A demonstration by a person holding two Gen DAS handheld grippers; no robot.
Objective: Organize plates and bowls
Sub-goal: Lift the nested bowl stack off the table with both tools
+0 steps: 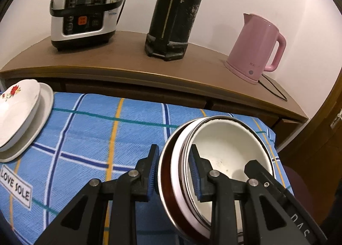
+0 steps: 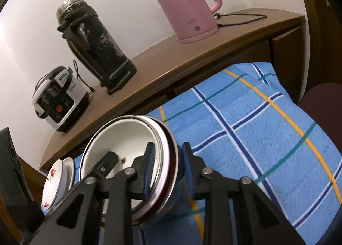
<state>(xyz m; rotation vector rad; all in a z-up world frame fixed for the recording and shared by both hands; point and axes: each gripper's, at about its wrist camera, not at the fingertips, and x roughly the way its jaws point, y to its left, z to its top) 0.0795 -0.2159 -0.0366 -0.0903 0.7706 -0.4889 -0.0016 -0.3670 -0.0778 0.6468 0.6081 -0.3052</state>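
Note:
A stack of nested bowls point(image 1: 222, 151), white inside with dark brown and steel rims, is tilted above the blue checked cloth point(image 1: 106, 129). My left gripper point(image 1: 175, 170) is shut on the stack's left rim. My right gripper point(image 2: 167, 167) is shut on the stack's opposite rim; the bowls show there too point(image 2: 126, 136). A white flowered plate point(image 1: 17, 108) lies on a plain white plate point(image 1: 43, 114) at the cloth's far left; they also show in the right wrist view point(image 2: 56, 178).
A brown wooden counter point(image 1: 128, 56) runs behind the cloth, with a rice cooker point(image 1: 83, 12), a tall black thermos point(image 1: 175, 12) and a pink kettle point(image 1: 256, 48) with its cord. A dark rounded seat point(image 2: 322, 104) lies past the cloth's right edge.

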